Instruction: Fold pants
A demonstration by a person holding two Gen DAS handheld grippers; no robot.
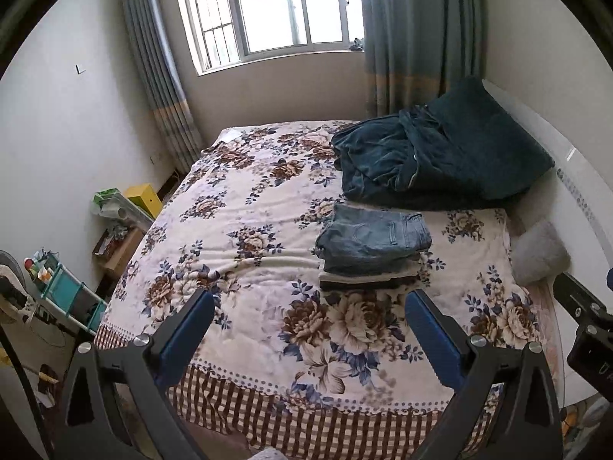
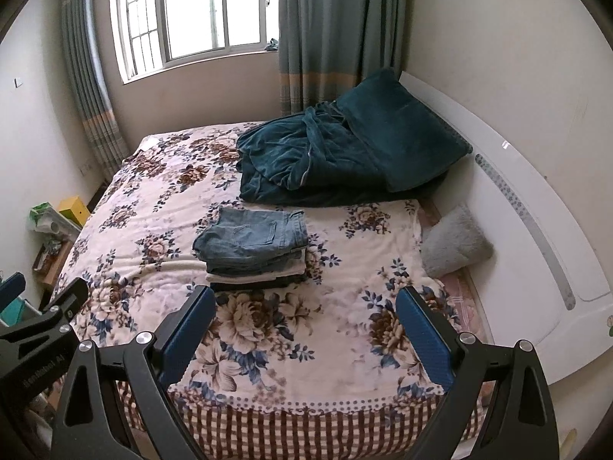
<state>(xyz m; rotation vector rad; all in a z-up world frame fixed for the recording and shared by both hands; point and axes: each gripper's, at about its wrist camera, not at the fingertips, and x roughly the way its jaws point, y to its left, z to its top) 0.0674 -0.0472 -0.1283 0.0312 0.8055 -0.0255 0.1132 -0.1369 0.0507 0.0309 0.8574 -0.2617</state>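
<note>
Hovering — both tools gaping | folded jeans (image 2: 254, 235) ahead, apart

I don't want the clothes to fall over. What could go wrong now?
The stack of folded blue denim jeans sits on a soft, wrinkled floral blanket, so a nudge might tip it. Both the left gripper and the right gripper are open and empty, and the crumpled dark teal velvet garment could get dragged against the stack.
</note>
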